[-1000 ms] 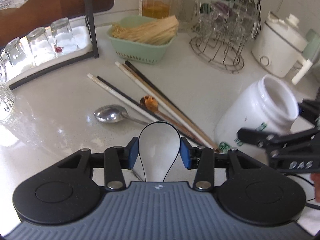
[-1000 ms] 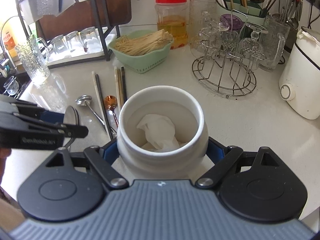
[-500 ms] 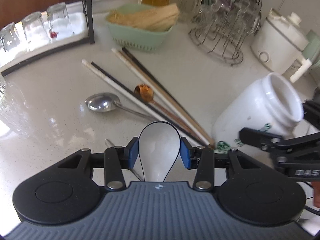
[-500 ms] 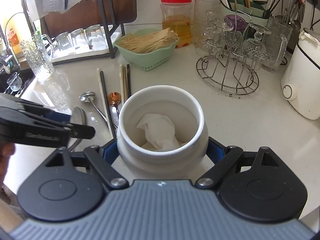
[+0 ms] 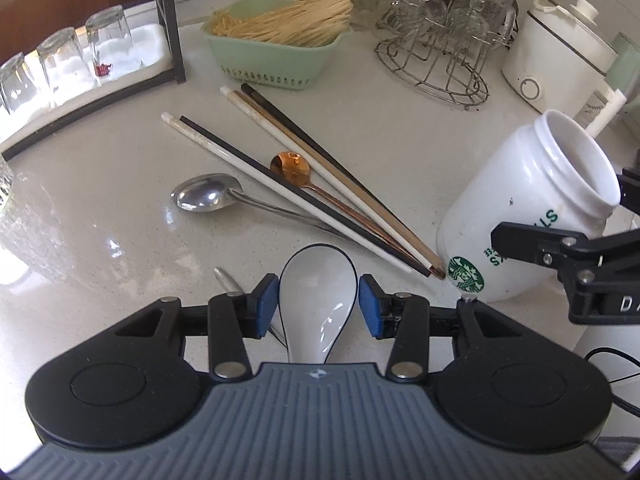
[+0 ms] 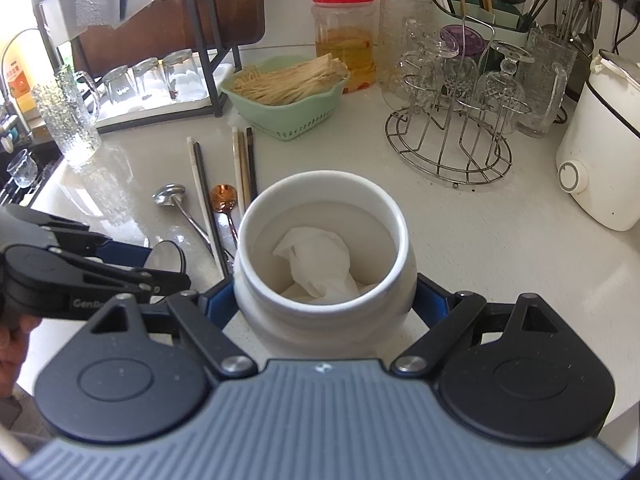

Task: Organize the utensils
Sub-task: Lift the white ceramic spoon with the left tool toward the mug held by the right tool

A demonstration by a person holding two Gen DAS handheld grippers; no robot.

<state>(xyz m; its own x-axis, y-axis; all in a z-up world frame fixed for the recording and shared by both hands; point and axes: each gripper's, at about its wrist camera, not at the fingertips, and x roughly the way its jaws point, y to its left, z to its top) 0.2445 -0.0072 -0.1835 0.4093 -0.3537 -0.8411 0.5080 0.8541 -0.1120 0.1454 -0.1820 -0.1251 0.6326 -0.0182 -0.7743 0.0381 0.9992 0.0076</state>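
A white ceramic spoon (image 5: 318,296) sits bowl-forward between the blue pads of my left gripper (image 5: 319,304), which is shut on it just above the counter. In the right wrist view the same spoon (image 6: 166,256) shows in the left gripper (image 6: 160,264) at lower left. My right gripper (image 6: 324,304) is shut on a white jar (image 6: 320,320) holding crumpled paper (image 6: 316,264). The left wrist view shows the jar (image 5: 520,216) tilted, mouth up and right. Several chopsticks (image 5: 304,188), a silver spoon (image 5: 206,198) and a copper spoon (image 5: 290,168) lie on the counter.
A green basket of sticks (image 5: 276,60) stands behind the utensils. To its right are a wire rack of glasses (image 5: 436,60) and a white cooker (image 5: 560,52). Upturned glasses stand on a tray (image 5: 80,60) at left. A metal handle tip (image 5: 224,278) pokes out beside the left pad.
My left gripper has sunk a little toward the counter with the white spoon still in it. The right gripper and the jar have stayed put.
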